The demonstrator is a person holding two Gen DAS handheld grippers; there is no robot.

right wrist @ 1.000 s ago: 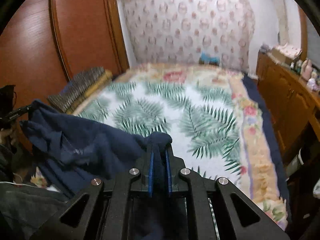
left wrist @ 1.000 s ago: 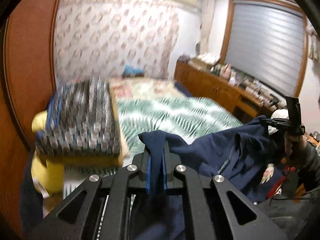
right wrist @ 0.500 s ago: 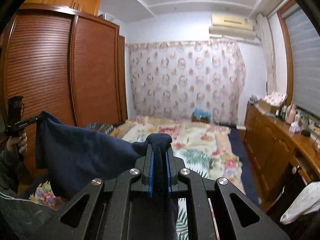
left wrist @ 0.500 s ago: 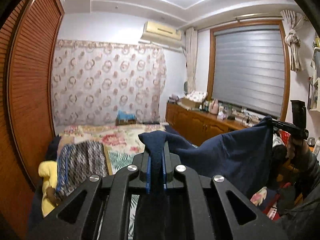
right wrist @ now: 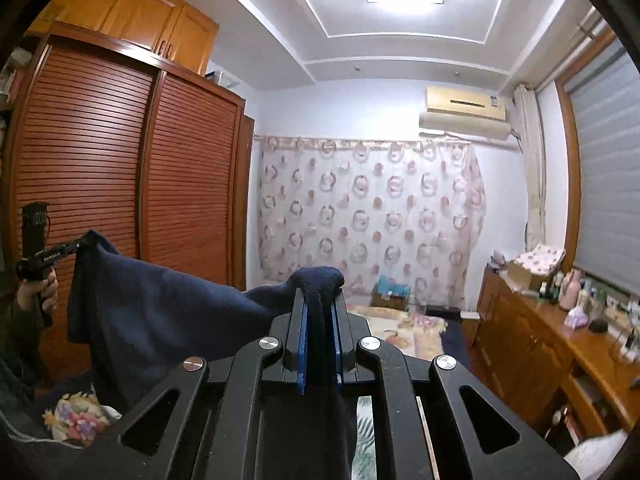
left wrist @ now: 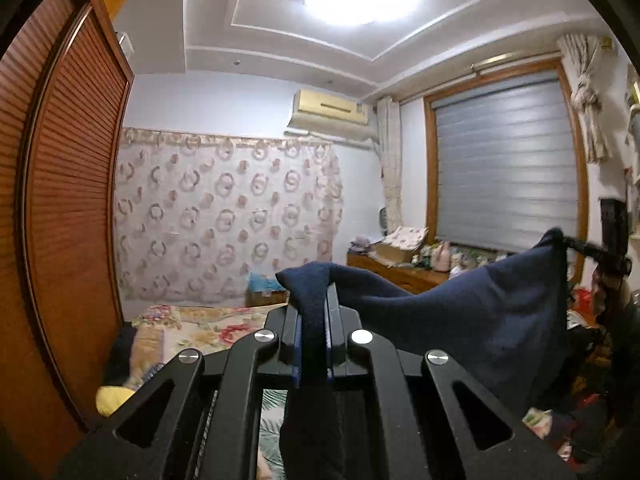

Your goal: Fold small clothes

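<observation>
- Left gripper (left wrist: 314,300): jaws are clamped tight on a fold of the navy garment (left wrist: 480,320); a bunch of cloth is pushed out past the jaw tips and more is hung down between the jaws.
- Right gripper (right wrist: 320,300): jaws are likewise pressed shut on another part of the same navy garment (right wrist: 168,308), with a knob of cloth bulged over the tips.
- Garment is held up in the air, stretched between the two sets of jaws; from the left jaws it is spread out to the right and sags in the middle.
- In the left wrist view the right gripper (left wrist: 576,246) is seen far right of the jaws, with the garment's corner pinched at its tip.
- In the right wrist view the left gripper (right wrist: 78,245) is seen far left of the jaws, gripped by a hand (right wrist: 38,292), with the opposite corner pinched.
- Bed (left wrist: 192,320) with floral cover is seen ahead of and below the left jaws; leaf-print cover is glimpsed beneath the gripper frame.
- Louvred wooden wardrobe (right wrist: 120,168) is left of the right jaws, behind the cloth.
- Patterned curtain (right wrist: 368,208) is straight ahead of the right jaws.
- Wooden dresser (right wrist: 560,340) with bottles is set to the right of the right jaws.
</observation>
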